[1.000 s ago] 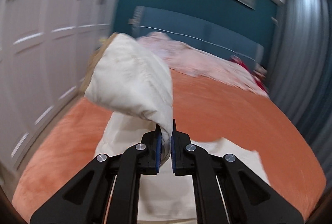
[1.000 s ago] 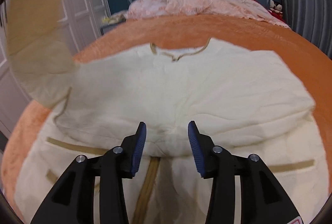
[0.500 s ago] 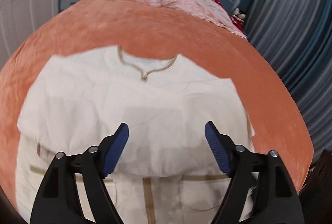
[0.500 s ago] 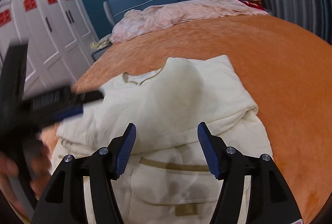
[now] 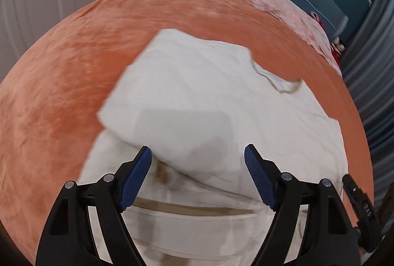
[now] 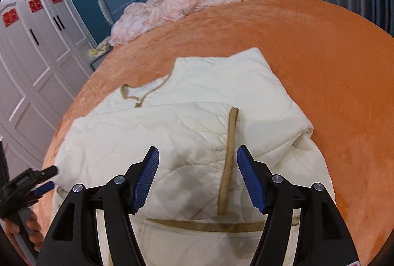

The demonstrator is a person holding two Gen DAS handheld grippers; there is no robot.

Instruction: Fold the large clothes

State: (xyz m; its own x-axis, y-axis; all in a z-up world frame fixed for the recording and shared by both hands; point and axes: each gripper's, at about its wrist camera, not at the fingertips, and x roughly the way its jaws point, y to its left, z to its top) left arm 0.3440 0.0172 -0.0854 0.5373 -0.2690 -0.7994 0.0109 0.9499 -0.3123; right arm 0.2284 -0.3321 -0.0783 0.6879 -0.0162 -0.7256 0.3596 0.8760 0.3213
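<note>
Jacket (image 6: 187,133), cream with tan trim, lies on the orange bed (image 6: 320,49), both sleeves folded across its front. Left gripper (image 5: 198,167) and right gripper (image 6: 198,167) hover above it, jaws spread, holding nothing.

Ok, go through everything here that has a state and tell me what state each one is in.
Left tool: open, holding nothing, above the jacket.
Right tool: open, holding nothing, above the jacket.
Cream jacket: lying on the bed, both sleeves folded in across the body.
Orange bedspread: spread flat under the jacket.
Pink blanket: crumpled at the head of the bed.
Wardrobe doors: closed.
</note>
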